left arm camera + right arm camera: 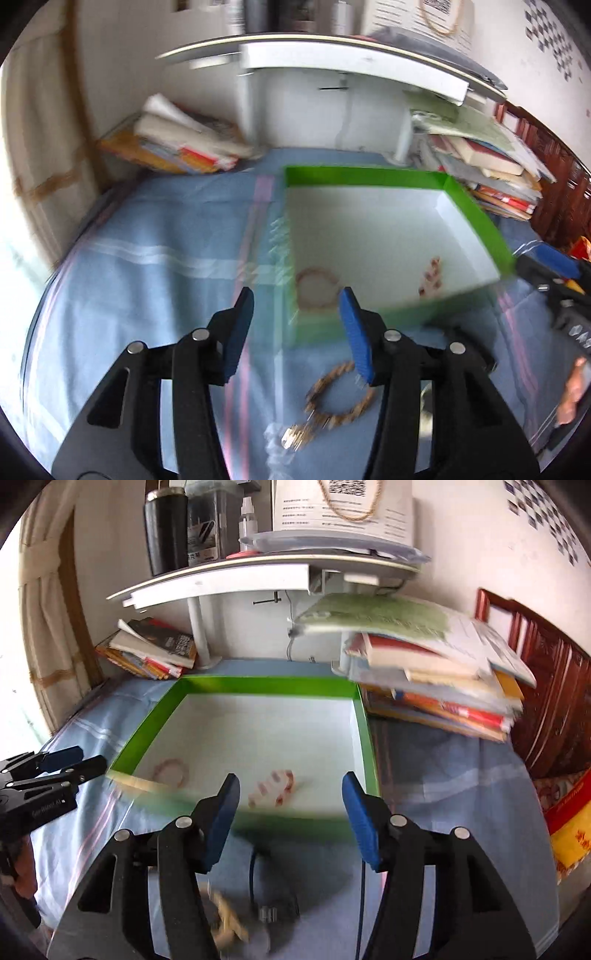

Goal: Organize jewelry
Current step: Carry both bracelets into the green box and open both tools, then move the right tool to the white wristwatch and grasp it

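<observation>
A green box (476, 214) with a white inside sits on the blue cloth; it also shows in the right wrist view (258, 685). Inside lie a thin pinkish ring bracelet (317, 286) (170, 771) and a red-and-white beaded piece (431, 277) (273, 788). A tan beaded bracelet (340, 397) with a tassel lies on the cloth in front of the box, below my open, empty left gripper (297, 328). My right gripper (290, 812) is open and empty at the box's near wall. A dark cord piece (273, 904) and the tan beads (227, 919) lie beneath it.
Stacks of books (177, 144) (436, 672) flank the box at the back left and right. A white shelf (229, 579) with bottles stands behind. A dark wooden chair (546, 686) is at the right. The other gripper shows at the left edge (40, 782).
</observation>
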Motion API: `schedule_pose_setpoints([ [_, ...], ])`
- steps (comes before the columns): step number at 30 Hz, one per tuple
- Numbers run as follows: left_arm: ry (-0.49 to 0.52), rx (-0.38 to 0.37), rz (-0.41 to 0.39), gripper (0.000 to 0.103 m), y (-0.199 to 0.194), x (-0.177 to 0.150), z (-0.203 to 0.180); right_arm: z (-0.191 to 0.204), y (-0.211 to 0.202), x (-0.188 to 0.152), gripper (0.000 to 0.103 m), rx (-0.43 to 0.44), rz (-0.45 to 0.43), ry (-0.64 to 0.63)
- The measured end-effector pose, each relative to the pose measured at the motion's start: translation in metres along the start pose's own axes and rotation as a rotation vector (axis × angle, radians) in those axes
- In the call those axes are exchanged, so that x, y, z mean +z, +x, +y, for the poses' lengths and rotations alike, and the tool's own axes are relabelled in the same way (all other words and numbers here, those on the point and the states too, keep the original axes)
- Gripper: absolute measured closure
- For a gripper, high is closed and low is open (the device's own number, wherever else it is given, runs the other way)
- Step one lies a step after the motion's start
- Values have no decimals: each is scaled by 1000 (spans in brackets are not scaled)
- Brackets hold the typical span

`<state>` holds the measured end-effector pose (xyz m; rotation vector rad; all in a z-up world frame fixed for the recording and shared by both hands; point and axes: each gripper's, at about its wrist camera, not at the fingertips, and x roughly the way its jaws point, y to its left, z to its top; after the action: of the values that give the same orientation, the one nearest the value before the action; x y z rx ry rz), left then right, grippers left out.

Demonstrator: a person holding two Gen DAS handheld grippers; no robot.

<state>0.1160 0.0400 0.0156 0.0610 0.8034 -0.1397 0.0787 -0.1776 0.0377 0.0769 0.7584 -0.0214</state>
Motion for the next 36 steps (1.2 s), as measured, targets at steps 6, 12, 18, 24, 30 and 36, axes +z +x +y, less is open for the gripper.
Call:
schedule_pose_setpoints([
  [6,-115,23,120,44,-5,-77,16,-7,-11,-61,46,25,99,51],
  [12,-30,29,132,34,-5,-98,-2,-17,2,-96,46,-9,197,97],
  [18,-23,27,137,32,-1,-104,-4,-12,8,-113,46,4,247,90],
  [24,-28,27,152,27,0,-107,-1,-2,19,-116,46,-6,264,70],
  [30,-35,36,155,25,-1,-109,3,-2,19,-116,46,-57,272,38],
  [36,-29,33,153,24,-4,-110,2,-24,13,-120,44,-124,276,59],
])
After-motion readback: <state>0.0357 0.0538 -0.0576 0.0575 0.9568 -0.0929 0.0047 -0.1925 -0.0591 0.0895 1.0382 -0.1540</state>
